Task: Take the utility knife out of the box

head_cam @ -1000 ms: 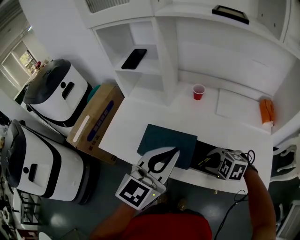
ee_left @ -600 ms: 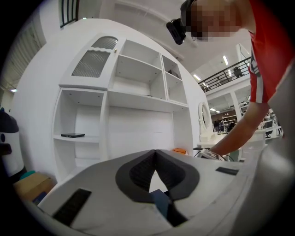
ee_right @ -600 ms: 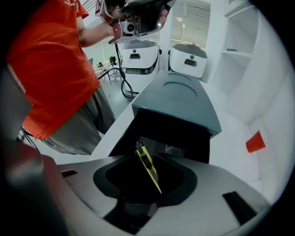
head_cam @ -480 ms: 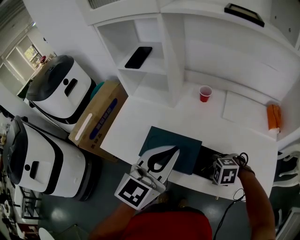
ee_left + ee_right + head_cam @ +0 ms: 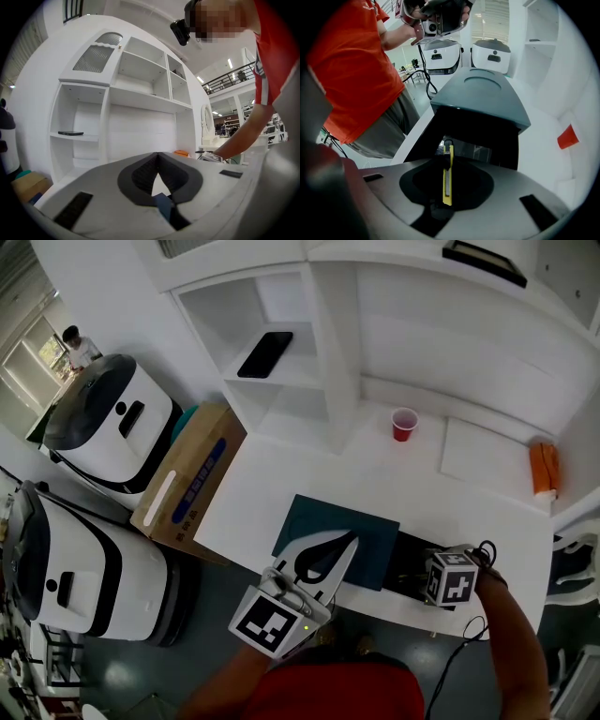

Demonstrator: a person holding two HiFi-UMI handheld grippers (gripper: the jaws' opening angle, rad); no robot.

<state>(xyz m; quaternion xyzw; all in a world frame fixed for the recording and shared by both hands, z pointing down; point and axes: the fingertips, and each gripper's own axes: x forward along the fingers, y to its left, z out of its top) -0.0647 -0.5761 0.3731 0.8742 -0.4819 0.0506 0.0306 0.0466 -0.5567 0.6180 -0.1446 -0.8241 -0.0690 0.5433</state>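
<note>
Our right tool [image 5: 451,160] points steeply down into the black box [image 5: 405,559]. Its jaws are closing on the yellow utility knife [image 5: 447,180], which stands on edge between them, inside the box. The box sits at the front edge of the counter [image 5: 309,474], just beside the teal lid [image 5: 333,521]. Our left tool [image 5: 349,542] hangs over that lid, jaws together and empty.

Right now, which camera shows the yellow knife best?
The right gripper view: the utility knife stands between the closing right tongs, over the open box. The head view shows only the box; the left gripper view, neither.
</note>
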